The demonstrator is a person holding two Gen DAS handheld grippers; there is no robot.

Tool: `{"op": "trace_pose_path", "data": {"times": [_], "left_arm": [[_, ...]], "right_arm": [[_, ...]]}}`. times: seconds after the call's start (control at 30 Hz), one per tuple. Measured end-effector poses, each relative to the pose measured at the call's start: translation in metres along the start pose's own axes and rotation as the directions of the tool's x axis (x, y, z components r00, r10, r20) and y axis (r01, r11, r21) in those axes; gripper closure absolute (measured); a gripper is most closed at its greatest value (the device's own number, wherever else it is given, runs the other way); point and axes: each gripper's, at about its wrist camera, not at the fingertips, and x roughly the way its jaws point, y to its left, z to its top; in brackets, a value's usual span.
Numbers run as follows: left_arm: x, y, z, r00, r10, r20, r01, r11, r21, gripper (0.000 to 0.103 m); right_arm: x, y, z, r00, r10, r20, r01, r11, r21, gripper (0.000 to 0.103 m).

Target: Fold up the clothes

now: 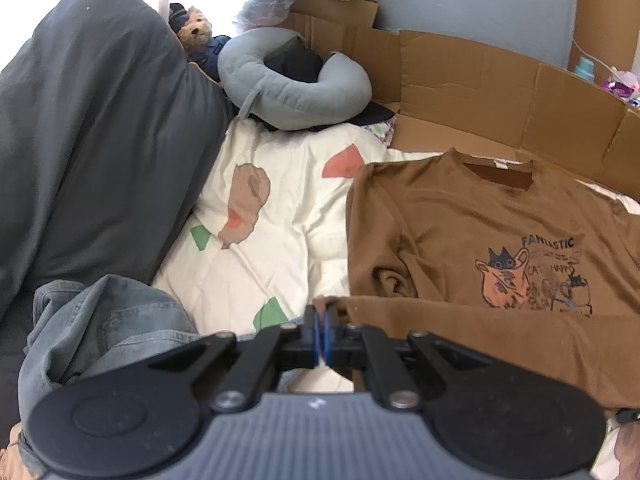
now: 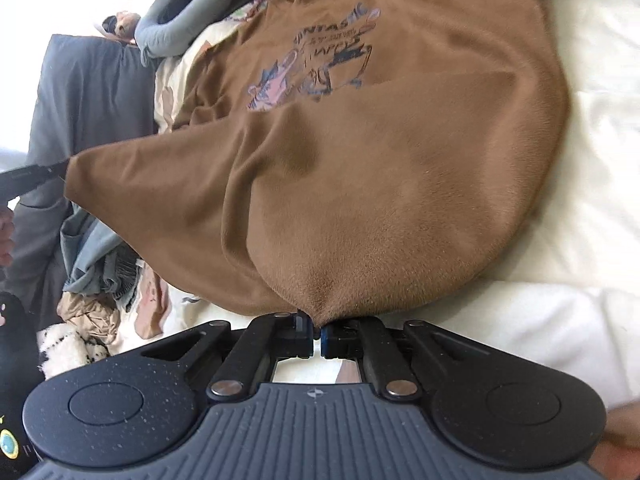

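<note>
A brown sweatshirt (image 1: 480,220) with a cat print lies face up on a white patterned quilt (image 1: 272,216), its collar at the far end. My left gripper (image 1: 321,312) is shut on the sweatshirt's near left hem corner, which is lifted off the quilt. In the right wrist view the same sweatshirt (image 2: 380,160) fills the frame, and my right gripper (image 2: 316,322) is shut on a pinch of its hem. The left gripper (image 2: 56,168) shows at the left edge of that view, holding the stretched corner. The lower part of the shirt hangs raised between the two grippers.
A dark grey pillow (image 1: 92,140) lies at the left, with a grey neck pillow (image 1: 296,84) and a teddy bear (image 1: 196,32) behind it. Flattened cardboard (image 1: 500,92) lines the far side. A crumpled denim garment (image 1: 100,332) sits at the near left.
</note>
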Motion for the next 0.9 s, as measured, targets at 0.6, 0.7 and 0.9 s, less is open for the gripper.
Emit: {"op": "trace_pose_path", "data": {"times": [0.6, 0.7, 0.9], "left_arm": [[-0.035, -0.019, -0.045, 0.998, -0.043, -0.037, 0.041, 0.999, -0.035, 0.101], [-0.042, -0.021, -0.054, 0.998, -0.045, -0.046, 0.043, 0.998, -0.046, 0.101], [-0.056, -0.022, -0.071, 0.997, -0.049, -0.055, 0.045, 0.996, -0.072, 0.101]], "right_arm": [[-0.108, 0.014, 0.003, 0.994, -0.018, 0.103, 0.024, 0.998, -0.060, 0.103], [-0.120, 0.018, 0.002, 0.994, -0.025, 0.108, 0.033, 0.997, -0.073, 0.103], [-0.142, 0.027, -0.003, 0.994, -0.034, 0.108, 0.044, 0.995, -0.094, 0.103]]}}
